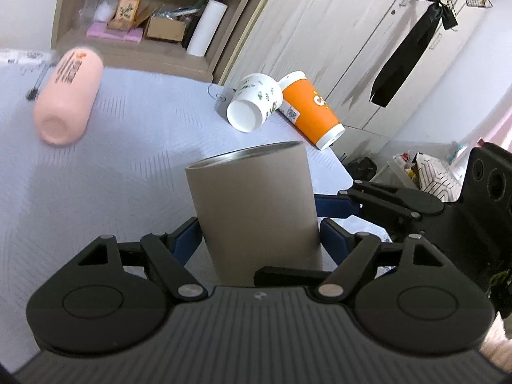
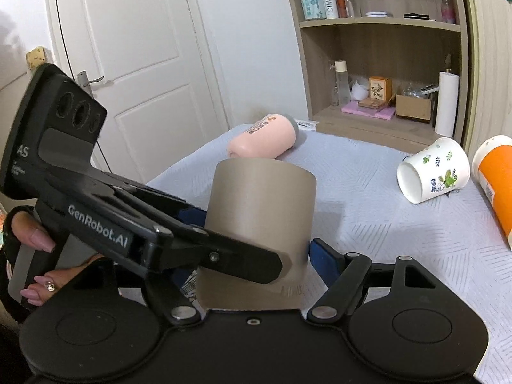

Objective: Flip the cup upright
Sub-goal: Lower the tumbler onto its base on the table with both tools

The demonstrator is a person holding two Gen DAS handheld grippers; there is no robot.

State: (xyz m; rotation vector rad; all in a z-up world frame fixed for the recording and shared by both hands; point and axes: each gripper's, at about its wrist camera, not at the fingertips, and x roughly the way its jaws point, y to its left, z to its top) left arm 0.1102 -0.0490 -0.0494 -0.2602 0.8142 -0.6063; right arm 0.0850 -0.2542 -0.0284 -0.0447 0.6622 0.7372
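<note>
Grey cup [image 1: 252, 211] sits between the blue pads of both tools: the left hand-held gripper [image 1: 259, 233] clamps its lower wall, and the right hand-held gripper [image 2: 252, 256] grips it from the other side, the two crossing at the cup. Its steel-rimmed mouth faces up, tilted a little, so I judge the flip nearly done; whether the base touches the light quilted bench [image 1: 134, 147] is hidden. Next comes levelling it, setting it down and easing both grips off. Faint embossed letters low on the cup are unreadable; "GenRobot.AI" marks the left tool. Farther off lie a pink bottle [image 2: 265, 140], a floral cup [image 2: 432, 169] and an orange cup [image 1: 310, 108], their print illegible.
</note>
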